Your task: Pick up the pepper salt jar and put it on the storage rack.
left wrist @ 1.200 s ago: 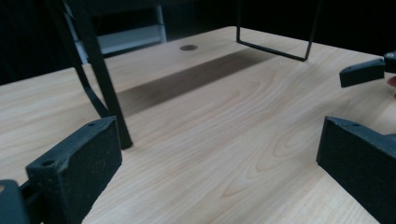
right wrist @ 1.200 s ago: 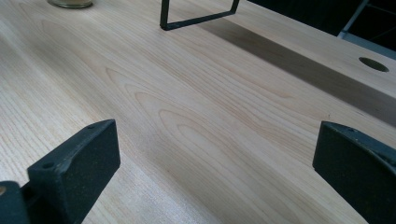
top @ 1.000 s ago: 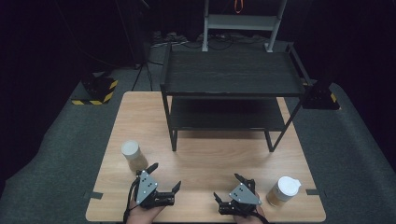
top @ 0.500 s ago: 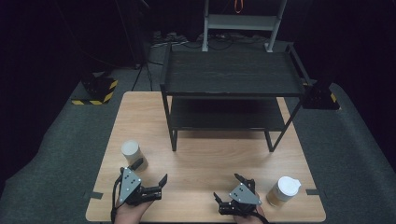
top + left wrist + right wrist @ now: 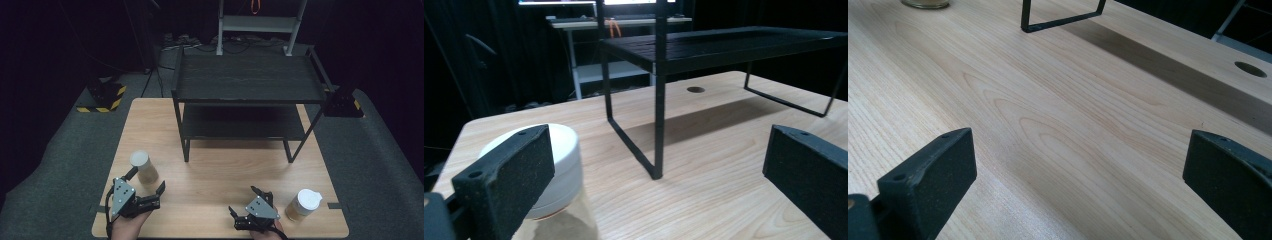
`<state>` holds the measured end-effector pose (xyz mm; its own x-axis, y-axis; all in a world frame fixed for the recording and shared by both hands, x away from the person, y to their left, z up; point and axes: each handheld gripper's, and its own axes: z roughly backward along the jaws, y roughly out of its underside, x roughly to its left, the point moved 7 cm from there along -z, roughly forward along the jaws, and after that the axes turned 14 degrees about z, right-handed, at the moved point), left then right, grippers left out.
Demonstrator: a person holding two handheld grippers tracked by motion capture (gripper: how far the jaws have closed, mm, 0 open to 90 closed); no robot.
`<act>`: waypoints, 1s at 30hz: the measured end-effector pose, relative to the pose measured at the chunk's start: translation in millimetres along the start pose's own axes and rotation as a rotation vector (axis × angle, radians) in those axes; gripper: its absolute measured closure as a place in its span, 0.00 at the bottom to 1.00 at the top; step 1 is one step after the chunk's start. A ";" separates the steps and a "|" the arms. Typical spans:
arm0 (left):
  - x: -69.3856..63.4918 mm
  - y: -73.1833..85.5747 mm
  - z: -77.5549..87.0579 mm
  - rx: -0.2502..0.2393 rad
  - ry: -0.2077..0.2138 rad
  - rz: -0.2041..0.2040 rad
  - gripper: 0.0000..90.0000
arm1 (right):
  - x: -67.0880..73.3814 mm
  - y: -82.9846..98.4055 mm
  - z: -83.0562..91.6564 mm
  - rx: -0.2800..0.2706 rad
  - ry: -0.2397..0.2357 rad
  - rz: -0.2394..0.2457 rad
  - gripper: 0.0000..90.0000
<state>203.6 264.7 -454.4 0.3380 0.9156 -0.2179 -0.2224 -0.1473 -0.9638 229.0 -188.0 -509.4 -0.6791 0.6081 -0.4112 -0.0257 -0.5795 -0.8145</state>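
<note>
So the high view sits above the near edge of the wooden table, looking forward and down, far enough back to catch the whole tabletop, the black shelf rack at the far side and the dark floor around it. The left gripper view rides low, just off the tabletop, looking across the wood toward the rack, with a white-lidded jar right up close at its left. The right gripper view is also low and close, tilted down at the bare wood, catching just the foot of the rack. All three share the tabletop and rack; the jar also shows from above.
</note>
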 end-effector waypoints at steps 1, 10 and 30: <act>0.8 0.1 0.3 -0.003 -0.003 0.002 0.00 | -0.1 0.1 0.1 -0.001 -0.001 0.001 0.00; 11.2 -2.0 -0.5 -0.006 -0.048 0.007 0.00 | -0.6 0.2 0.0 0.000 -0.001 -0.004 0.00; 26.7 -9.5 -17.5 0.039 -0.109 0.015 0.00 | -0.6 0.6 0.4 -0.004 -0.003 -0.005 0.00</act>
<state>230.7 284.1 -453.7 0.2339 0.9489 -0.2118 -0.2630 -0.1480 -0.9534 229.1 -188.9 -509.5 -0.6812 0.6093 -0.4058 -0.0261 -0.5743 -0.8182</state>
